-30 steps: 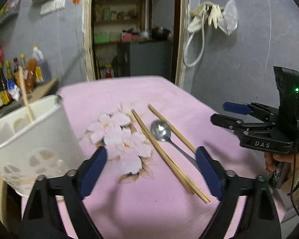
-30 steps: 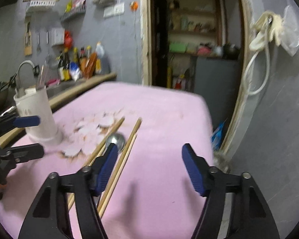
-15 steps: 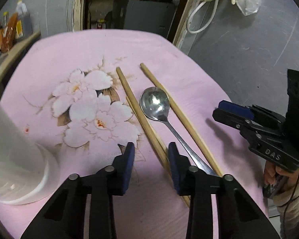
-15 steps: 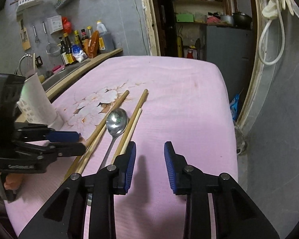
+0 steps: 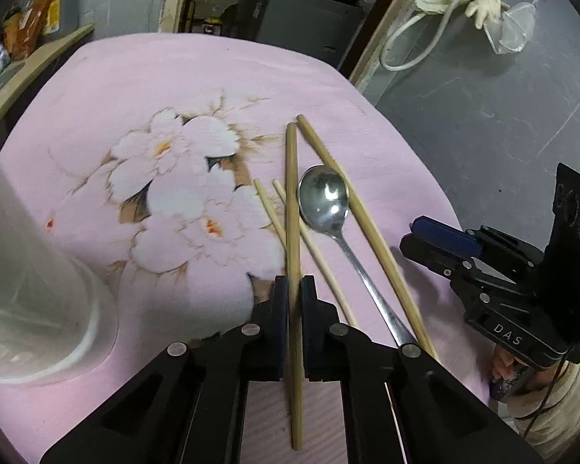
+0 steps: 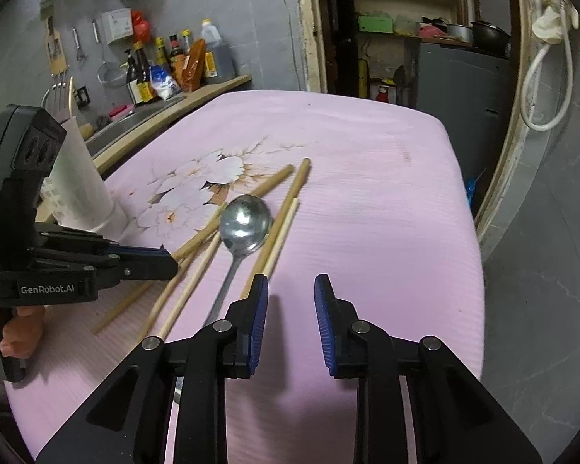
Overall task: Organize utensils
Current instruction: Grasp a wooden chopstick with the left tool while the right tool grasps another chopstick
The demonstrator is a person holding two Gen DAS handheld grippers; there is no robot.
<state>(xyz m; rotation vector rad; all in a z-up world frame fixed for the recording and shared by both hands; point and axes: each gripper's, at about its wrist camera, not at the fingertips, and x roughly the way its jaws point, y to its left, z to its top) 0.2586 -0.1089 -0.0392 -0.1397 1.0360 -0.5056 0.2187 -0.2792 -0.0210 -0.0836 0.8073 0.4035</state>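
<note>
Now the left hand-held gripper [image 5: 294, 290] pinches a chopstick [image 5: 291, 193] lengthwise, tip pointing away along its fingers.

Spoon [image 5: 324, 203]: polished metal, glossy. Chopsticks [image 5: 292, 208]: pale matt wood. Tablecloth [image 6: 367, 178]: pink, finely ribbed. Holder [image 6: 79, 189]: white plastic.

- The right gripper [image 6: 292, 301] is held low over the pink flowered tablecloth [image 6: 367, 178]; its jaws, just narrowed, are set apart with nothing between them.
- A steel spoon [image 6: 243, 228] is laid among wooden chopsticks [image 6: 286, 208] just ahead.
- One chopstick [image 6: 197, 239] is clamped by the left gripper [image 6: 170, 261].
- A white utensil holder [image 6: 79, 185] is seen behind.
</note>
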